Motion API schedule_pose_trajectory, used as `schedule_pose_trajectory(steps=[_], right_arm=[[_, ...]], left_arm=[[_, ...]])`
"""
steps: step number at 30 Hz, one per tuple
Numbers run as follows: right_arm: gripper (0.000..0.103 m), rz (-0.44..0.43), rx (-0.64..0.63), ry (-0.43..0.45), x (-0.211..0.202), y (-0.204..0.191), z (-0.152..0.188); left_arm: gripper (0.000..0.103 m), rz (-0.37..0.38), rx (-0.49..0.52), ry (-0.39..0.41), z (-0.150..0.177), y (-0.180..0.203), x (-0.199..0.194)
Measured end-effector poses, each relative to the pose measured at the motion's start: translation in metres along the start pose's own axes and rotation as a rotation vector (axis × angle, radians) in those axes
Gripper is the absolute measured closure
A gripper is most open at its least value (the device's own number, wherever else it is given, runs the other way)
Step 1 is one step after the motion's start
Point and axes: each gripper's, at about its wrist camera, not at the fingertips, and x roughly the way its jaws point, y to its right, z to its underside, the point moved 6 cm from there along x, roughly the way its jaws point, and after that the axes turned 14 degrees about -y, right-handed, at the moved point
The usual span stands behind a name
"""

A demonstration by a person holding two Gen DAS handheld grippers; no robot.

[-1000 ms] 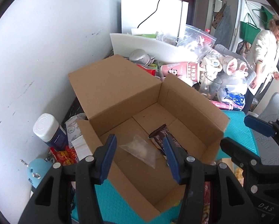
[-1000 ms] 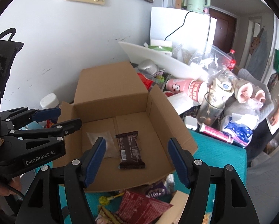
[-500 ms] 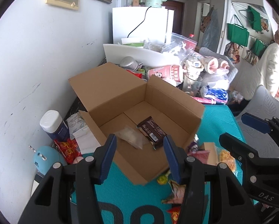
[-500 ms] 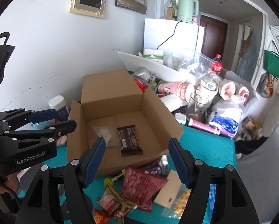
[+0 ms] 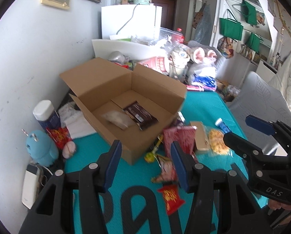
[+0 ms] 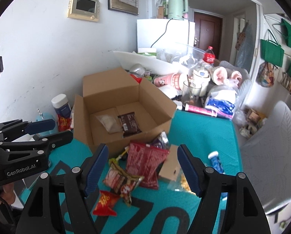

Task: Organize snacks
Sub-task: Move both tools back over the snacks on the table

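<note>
An open cardboard box (image 5: 114,89) (image 6: 110,89) stands on the teal mat and holds a brown chocolate bar (image 5: 140,115) (image 6: 129,124) and a clear packet (image 5: 118,119) (image 6: 108,123). Loose snacks lie in front of it: a dark red bag (image 6: 147,163) (image 5: 179,136), a patterned pack (image 6: 123,182), a small red packet (image 6: 105,202) (image 5: 170,197), a yellow snack bag (image 5: 216,144), a blue tube (image 6: 215,160). My left gripper (image 5: 144,163) and right gripper (image 6: 143,169) are open and empty, held above the mat in front of the box.
Clutter of cups, bags and a plush toy (image 6: 223,76) fills the back of the table. A white-capped jar (image 5: 46,115), a blue toy (image 5: 41,148) and a white device (image 5: 29,185) stand along the left wall. A grey chair (image 5: 262,97) stands at the right.
Both grippers have pulled back from over the box toward the table's near side. The loose snacks in front of the box have come into view. Both stay open and empty.
</note>
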Motion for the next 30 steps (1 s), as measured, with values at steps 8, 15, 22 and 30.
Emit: schedule_pose_trajectory(steps=[8,15,22,30], right_arm=[[0.03,-0.012,0.042,-0.044,0.005,0.004,0.039],[0.03,-0.03,0.077,-0.114,0.025,0.009,0.074],[0.03,-0.048,0.124,-0.206,0.054,0.016,0.107],[0.03,-0.058,0.137,-0.272,0.08,0.022,0.126]], left_arm=[[0.052,0.062,0.05,-0.05,0.033,0.018,0.016],[0.052,0.089,0.056,-0.122,0.06,0.028,0.044],[0.052,0.095,0.063,-0.2,0.082,0.034,0.077],[0.052,0.109,0.053,-0.268,0.095,0.039,0.112]])
